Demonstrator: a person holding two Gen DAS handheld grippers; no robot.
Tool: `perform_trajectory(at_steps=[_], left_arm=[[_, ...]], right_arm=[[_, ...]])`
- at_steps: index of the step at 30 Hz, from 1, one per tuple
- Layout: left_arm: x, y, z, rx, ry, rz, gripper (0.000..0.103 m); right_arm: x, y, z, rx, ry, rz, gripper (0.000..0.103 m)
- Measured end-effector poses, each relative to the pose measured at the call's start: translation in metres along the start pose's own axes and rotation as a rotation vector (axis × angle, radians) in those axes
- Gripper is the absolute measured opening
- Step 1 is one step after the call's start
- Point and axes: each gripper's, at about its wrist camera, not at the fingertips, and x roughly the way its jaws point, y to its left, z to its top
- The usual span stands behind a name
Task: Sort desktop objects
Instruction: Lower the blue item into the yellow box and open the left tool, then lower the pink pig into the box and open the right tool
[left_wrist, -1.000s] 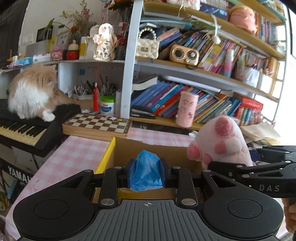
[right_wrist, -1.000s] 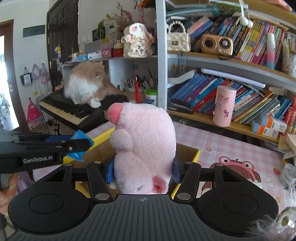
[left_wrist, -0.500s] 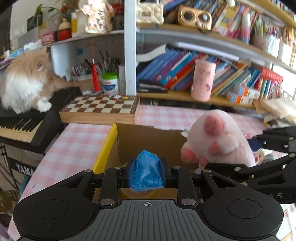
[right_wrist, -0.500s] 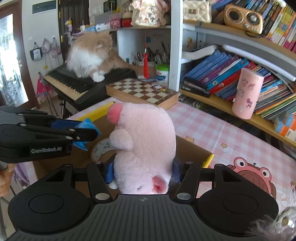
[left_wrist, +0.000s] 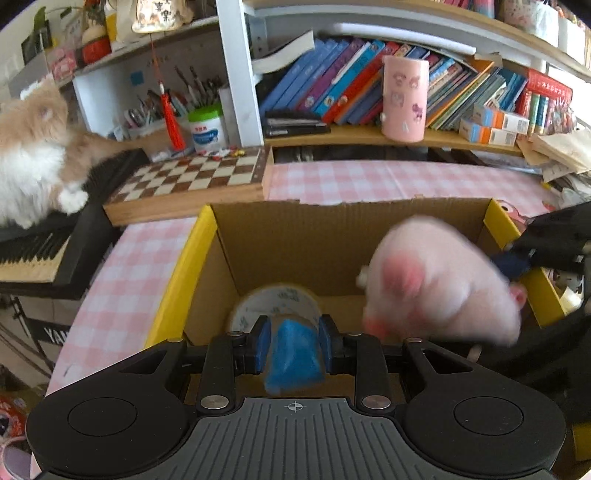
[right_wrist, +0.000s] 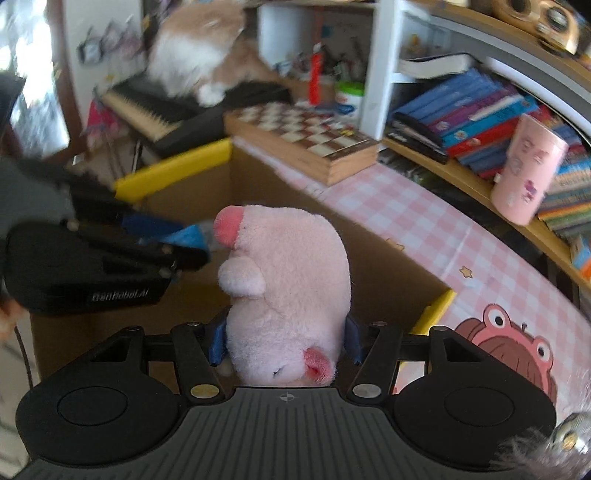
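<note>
The open cardboard box (left_wrist: 332, 236) with yellow flaps sits on the pink-checked tabletop (left_wrist: 369, 181), its inside mostly free but for a tape roll (left_wrist: 275, 302), with a chessboard (left_wrist: 192, 177) just beyond its far rim. The left gripper (left_wrist: 294, 345) is clamped tight on a small blue object (left_wrist: 295, 356) over the box's near edge. The right gripper (right_wrist: 284, 341), beside it, squeezes a pink plush toy (right_wrist: 284, 280) above the box opening.

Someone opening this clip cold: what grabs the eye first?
The pink plush pig, clamped in the right hand-held gripper over the open cardboard box. Next, the fluffy orange-and-white cat sitting on the keyboard at far left, beside the chessboard.
</note>
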Motion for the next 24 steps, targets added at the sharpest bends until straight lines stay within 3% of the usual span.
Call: perform_trajectory(at_steps=[6,7,9,12,18,24], left_arm=[[0.000,0.001,-0.002,0.000,0.006,0.002,0.032],[-0.001,0.000,-0.002,0.003,0.009,0.002,0.036],[-0.003,0.000,-0.002,0.002,0.001,0.003,0.057],[-0.016,0.002,-0.002,-0.038,-0.061,-0.001,0.075],[-0.045,0.003,-0.002,-0.076,-0.172,0.006,0.083],[-0.071,0.004,-0.007,-0.070,-0.228,0.005,0.086]], right_arm=[[0.009,0.015,-0.004,-0.088,0.028,-0.032,0.057],[0.008,0.014,-0.004,-0.078,0.025,-0.030,0.057],[0.006,0.011,-0.003,-0.049,0.014,-0.029,0.059],[-0.001,0.008,0.000,-0.025,-0.028,-0.063,0.068],[-0.023,0.005,0.001,0.037,-0.108,-0.102,0.072],[-0.049,0.010,-0.005,0.086,-0.174,-0.147,0.073]])
